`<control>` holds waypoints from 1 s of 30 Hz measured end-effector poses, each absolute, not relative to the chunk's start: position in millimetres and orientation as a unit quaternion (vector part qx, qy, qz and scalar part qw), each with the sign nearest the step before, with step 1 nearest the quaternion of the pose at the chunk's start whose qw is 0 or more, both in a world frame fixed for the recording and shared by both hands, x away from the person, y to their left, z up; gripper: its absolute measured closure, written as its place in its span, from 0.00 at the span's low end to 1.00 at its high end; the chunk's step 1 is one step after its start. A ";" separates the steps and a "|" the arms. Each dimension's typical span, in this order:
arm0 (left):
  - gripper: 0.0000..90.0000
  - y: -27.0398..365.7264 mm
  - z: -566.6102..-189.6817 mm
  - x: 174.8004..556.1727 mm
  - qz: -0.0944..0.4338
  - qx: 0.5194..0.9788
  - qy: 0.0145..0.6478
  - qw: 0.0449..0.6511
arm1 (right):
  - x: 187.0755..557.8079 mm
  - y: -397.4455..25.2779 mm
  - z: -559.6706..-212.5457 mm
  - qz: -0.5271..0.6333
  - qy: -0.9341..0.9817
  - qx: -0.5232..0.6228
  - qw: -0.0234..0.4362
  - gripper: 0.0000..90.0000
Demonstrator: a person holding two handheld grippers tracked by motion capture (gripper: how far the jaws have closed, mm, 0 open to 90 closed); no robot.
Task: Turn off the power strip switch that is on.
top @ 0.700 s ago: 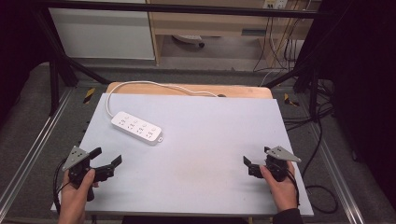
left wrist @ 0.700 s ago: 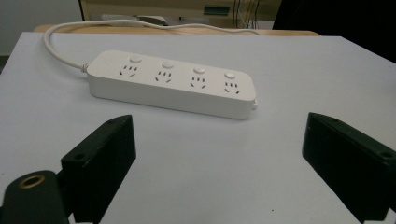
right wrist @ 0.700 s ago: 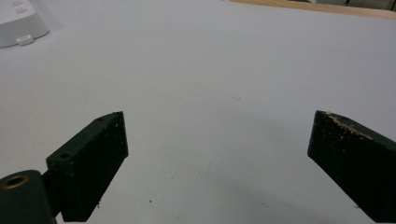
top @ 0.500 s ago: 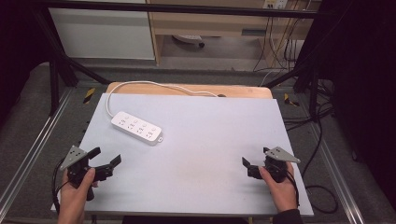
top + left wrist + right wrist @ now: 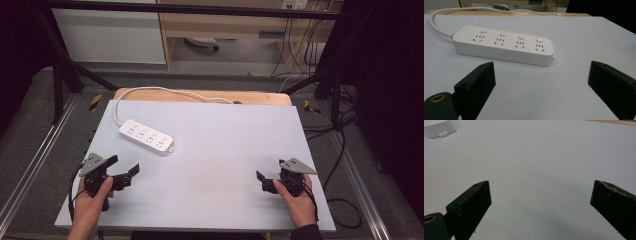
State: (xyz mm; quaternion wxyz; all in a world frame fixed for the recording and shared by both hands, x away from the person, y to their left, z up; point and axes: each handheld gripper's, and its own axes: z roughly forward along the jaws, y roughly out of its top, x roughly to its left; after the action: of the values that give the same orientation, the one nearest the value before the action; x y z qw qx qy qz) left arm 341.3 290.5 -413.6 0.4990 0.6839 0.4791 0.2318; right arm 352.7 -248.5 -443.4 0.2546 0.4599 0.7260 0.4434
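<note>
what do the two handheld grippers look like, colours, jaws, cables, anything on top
Both are black with two flat, blocky black jaws. The left gripper and right gripper each carry a grey three-cornered plate on top and trail a thin black cable. In the right gripper view, one jaw edge shows pale scuffs. A dark sleeve cuff shows at the right wrist.
</note>
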 end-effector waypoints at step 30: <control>0.10 266.9 -386.0 455.5 0.284 0.678 0.494 0.464 | 341.4 -245.1 -440.8 0.440 0.742 0.441 0.245 0.04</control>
State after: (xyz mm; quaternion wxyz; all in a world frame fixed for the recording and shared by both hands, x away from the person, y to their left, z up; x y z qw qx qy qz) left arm 455.5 266.9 -386.0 0.4636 0.6783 0.4942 0.2840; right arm 341.4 -245.1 -440.8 0.2452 0.4415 0.7424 0.4403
